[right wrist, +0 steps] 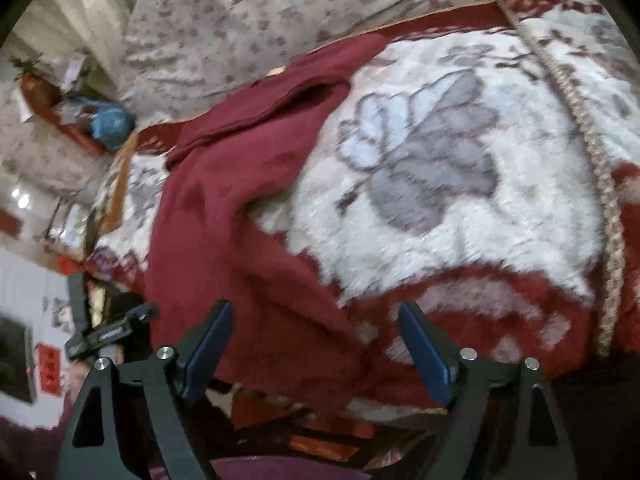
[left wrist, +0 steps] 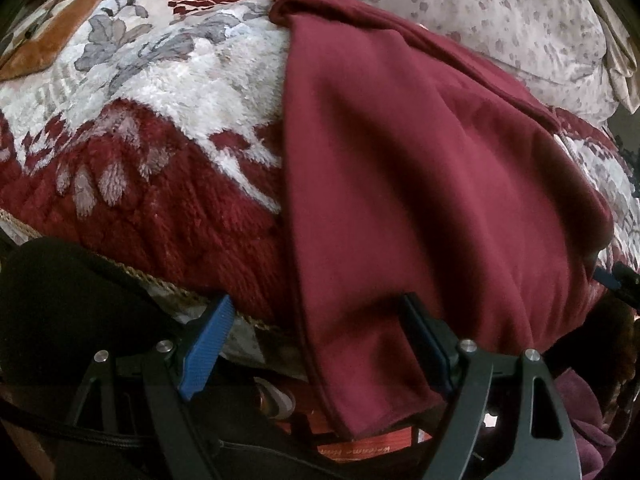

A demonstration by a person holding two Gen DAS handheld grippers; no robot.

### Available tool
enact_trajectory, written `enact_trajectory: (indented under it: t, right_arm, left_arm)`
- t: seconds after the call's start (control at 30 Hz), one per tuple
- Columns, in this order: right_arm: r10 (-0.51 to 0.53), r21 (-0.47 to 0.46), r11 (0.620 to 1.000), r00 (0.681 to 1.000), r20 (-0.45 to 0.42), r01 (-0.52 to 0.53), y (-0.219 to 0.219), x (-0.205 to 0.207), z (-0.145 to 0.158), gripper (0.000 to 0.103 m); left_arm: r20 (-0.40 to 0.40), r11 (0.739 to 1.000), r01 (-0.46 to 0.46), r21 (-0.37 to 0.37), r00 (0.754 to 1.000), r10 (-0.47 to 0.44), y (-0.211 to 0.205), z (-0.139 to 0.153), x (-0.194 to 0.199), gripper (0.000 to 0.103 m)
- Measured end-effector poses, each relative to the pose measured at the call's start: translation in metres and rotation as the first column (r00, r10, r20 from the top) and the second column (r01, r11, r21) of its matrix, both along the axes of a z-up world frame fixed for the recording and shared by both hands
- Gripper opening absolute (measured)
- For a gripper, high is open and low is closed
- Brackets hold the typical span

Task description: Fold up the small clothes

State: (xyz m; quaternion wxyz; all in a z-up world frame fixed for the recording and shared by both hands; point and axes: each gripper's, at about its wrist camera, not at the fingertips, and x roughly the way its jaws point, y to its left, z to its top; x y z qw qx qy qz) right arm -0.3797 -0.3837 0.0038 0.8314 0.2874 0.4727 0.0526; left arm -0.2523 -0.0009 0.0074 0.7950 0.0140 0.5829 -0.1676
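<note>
The left gripper point(left wrist: 316, 344) stands wide apart over the maroon garment's point(left wrist: 420, 184) hanging hem, pads clear. The right gripper point(right wrist: 316, 352) gapes too, grasping nothing, the garment's edge between. The garment drapes across the floral blanket point(right wrist: 440, 184); its far end blurs near the pillow point(left wrist: 500, 12).

No legible text on anything

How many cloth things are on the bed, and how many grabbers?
Dark red garment: 1
Fluffy red and white flowered blanket: 1
Pale flowered bedding at the back: 1
Grabbers, left gripper and right gripper, both open: 2
Total: 5
</note>
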Motion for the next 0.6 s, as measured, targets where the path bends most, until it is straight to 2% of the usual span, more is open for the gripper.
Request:
enact_trajectory:
  t: [0.1,0.17,0.27,0.43,0.5,0.6]
  right_arm:
    - [0.025,-0.032,0.999,1.0,-0.014,-0.025,0.007,-0.003,-0.002,0.088]
    - [-0.007,-0.045,0.999,1.0,0.0,0.007,0.003,-0.006,0.002,0.088]
    - [-0.049,-0.007,0.999,0.998,0.035,0.05,-0.004,-0.01,0.005,0.089]
    - [0.013,-0.044,0.999,1.0,-0.005,-0.013,0.01,-0.002,-0.007,0.089]
    - [0.038,-0.06,0.997,0.999,-0.024,-0.04,0.019,0.004,-0.013,0.09]
    - [0.05,-0.091,0.995,0.999,-0.003,-0.05,0.024,0.009,-0.014,0.093]
  left_arm:
    - [-0.009,1.0,-0.004,0.0,1.0,0.004,-0.002,-0.003,0.002,0.083]
    - [-0.011,1.0,-0.004,0.0,1.0,0.004,-0.002,-0.004,0.002,0.083]
    - [-0.02,1.0,0.007,0.002,1.0,-0.007,-0.004,-0.006,0.001,0.083]
    - [-0.047,1.0,0.025,-0.004,0.999,-0.025,-0.006,-0.015,-0.006,0.083]
    - [-0.073,0.999,0.029,-0.024,0.997,-0.03,-0.007,-0.018,-0.006,0.083]
    - [-0.134,0.996,0.027,-0.083,0.99,-0.038,-0.009,-0.023,-0.004,0.081]
